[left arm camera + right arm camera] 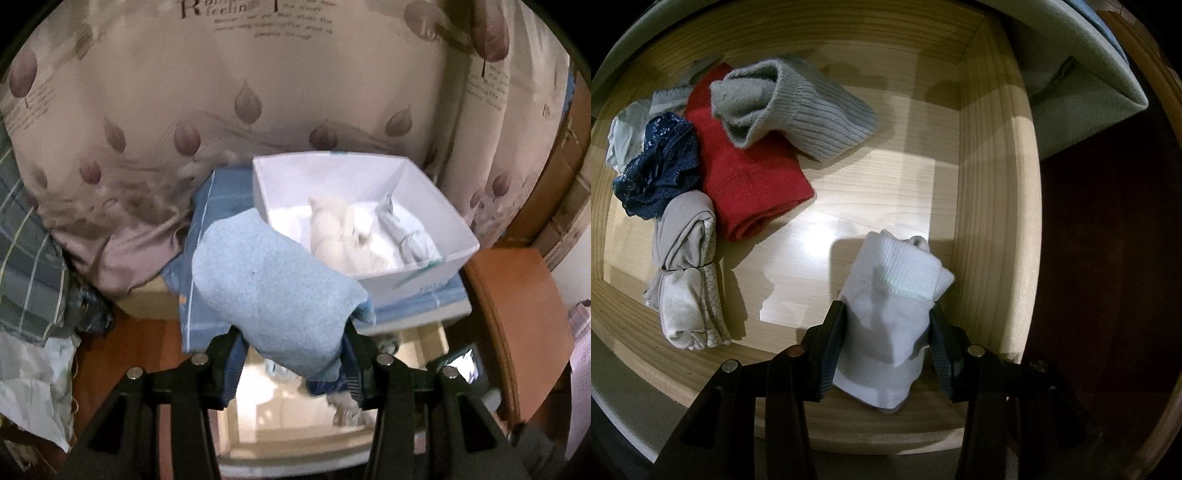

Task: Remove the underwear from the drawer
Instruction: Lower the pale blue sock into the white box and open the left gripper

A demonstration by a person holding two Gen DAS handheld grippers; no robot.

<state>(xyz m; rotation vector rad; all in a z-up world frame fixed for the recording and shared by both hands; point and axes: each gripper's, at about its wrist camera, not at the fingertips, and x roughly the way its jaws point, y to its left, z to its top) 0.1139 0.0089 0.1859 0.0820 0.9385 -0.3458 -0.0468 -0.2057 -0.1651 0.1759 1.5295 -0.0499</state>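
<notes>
Left gripper (291, 363) clamped on a folded light-blue garment (273, 291), held above the open drawer (258, 417), with a white box (436, 206) of pale clothes at about one o'clock from it, resting on blue cloth (221, 199) before a leaf-print curtain (147, 110). Right gripper (886, 350) pointed down into the drawer (993, 184), closed partway on a white folded sock (894, 306) near the right wall. Left lying at ten o'clock on the drawer floor: a red garment (746, 177), a grey ribbed sock (798, 107), navy lace underwear (657, 166) and a beige roll (687, 273).
</notes>
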